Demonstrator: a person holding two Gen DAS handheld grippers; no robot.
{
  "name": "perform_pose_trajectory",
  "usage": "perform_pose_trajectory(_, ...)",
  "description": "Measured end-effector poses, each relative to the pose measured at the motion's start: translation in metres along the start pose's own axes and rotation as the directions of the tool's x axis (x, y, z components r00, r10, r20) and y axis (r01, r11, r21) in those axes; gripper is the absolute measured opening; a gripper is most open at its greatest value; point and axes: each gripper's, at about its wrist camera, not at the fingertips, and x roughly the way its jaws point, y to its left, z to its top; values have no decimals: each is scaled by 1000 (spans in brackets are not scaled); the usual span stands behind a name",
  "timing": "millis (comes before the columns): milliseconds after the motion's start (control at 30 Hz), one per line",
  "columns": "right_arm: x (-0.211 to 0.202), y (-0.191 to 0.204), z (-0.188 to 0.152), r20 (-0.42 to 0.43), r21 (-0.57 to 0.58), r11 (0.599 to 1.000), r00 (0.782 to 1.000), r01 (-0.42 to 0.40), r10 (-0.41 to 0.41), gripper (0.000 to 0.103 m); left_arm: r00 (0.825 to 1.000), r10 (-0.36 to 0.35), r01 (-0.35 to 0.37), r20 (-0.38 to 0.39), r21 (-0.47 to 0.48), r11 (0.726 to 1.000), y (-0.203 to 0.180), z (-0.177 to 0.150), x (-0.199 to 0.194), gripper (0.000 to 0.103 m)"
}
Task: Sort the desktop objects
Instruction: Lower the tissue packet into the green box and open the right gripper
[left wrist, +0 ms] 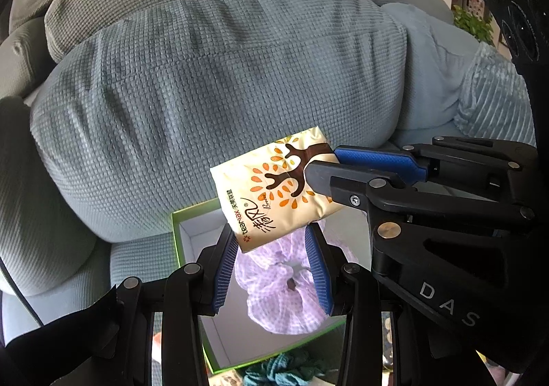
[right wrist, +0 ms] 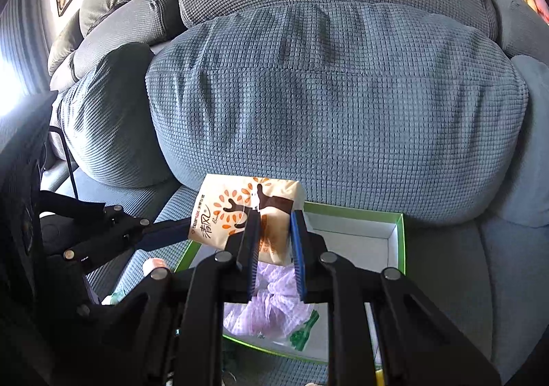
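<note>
Your right hand-held gripper (right wrist: 274,235) is clamped on the cream tissue packet with the brown tree print (right wrist: 247,214), above the green-rimmed white box (right wrist: 399,241) on the sofa seat. Your left hand-held gripper (left wrist: 274,248) stands open beneath the packet. The lilac gingham scrunchie (left wrist: 284,290) is already boxed; the packet is not yet in.

tissue pack (left wrist: 274,190) tilted above green-rimmed box (left wrist: 175,231).
</note>
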Motion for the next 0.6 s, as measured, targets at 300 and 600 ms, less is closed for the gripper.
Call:
perform_pose_trajectory(300, 6, -2, 10, 1, -15, 1000, 1000, 16, -16, 17, 1000, -4, 4, 5, 7, 1000, 2, 5, 4, 41)
perform_pose_trajectory(600, 5, -5, 11, 11, -11, 1000, 1000, 21, -21, 17, 1000, -5, 5, 6, 12, 1000, -2, 12, 5, 41)
